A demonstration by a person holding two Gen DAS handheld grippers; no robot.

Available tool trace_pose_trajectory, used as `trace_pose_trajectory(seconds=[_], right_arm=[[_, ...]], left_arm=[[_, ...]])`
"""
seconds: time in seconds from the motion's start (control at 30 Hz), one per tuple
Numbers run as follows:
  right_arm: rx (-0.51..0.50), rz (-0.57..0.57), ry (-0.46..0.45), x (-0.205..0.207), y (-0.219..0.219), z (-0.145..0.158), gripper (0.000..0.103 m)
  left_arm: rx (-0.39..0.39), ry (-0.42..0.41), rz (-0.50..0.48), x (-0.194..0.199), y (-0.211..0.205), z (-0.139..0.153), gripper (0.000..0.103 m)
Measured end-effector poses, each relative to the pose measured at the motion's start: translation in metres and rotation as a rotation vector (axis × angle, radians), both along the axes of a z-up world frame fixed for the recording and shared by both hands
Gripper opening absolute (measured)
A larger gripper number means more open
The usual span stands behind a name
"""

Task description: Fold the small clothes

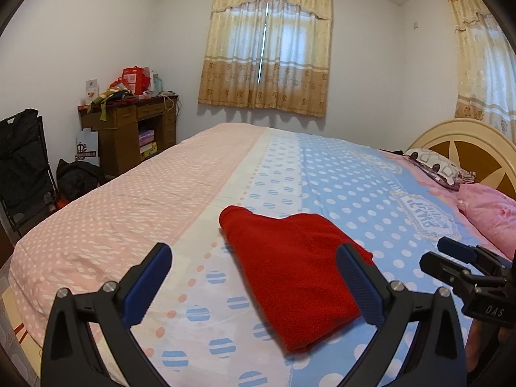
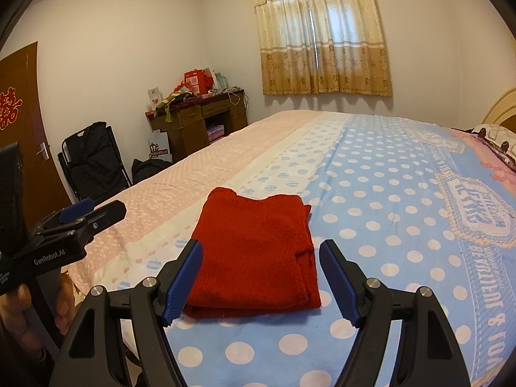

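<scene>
A small red knitted garment (image 1: 290, 271) lies folded into a neat rectangle on the polka-dot bed sheet (image 1: 161, 213). My left gripper (image 1: 254, 254) hovers just above its near edge, jaws wide open, nothing between the blue pads. In the right wrist view the same red garment (image 2: 258, 254) lies flat ahead of my right gripper (image 2: 261, 251), which stands open over its near edge without pinching the cloth. The left gripper (image 2: 93, 209) shows at the left of that view, held by a hand. The right gripper (image 1: 451, 251) shows at the right edge of the left wrist view.
A pink pillow (image 1: 490, 213) and a patterned pillow (image 1: 435, 164) lie by the headboard (image 1: 467, 142) on the right. A cluttered brown desk (image 1: 135, 122) and a black folding chair (image 1: 22, 161) stand past the bed's left side. A brown door (image 2: 22, 122) is on the left.
</scene>
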State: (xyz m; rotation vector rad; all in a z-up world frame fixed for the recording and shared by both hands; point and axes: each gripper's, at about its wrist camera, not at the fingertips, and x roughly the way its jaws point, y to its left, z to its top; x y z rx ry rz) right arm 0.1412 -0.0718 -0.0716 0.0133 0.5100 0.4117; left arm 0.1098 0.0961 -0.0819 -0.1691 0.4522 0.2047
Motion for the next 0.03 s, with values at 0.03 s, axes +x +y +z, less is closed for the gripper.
trace_pose_trajectory(seconds=[0.03], right_arm=[[-0.001, 0.001, 0.000, -0.0004, 0.0001, -0.0005, 0.075]], left_arm=[[-0.002, 0.000, -0.003, 0.0002, -0.0005, -0.0004, 0.103]])
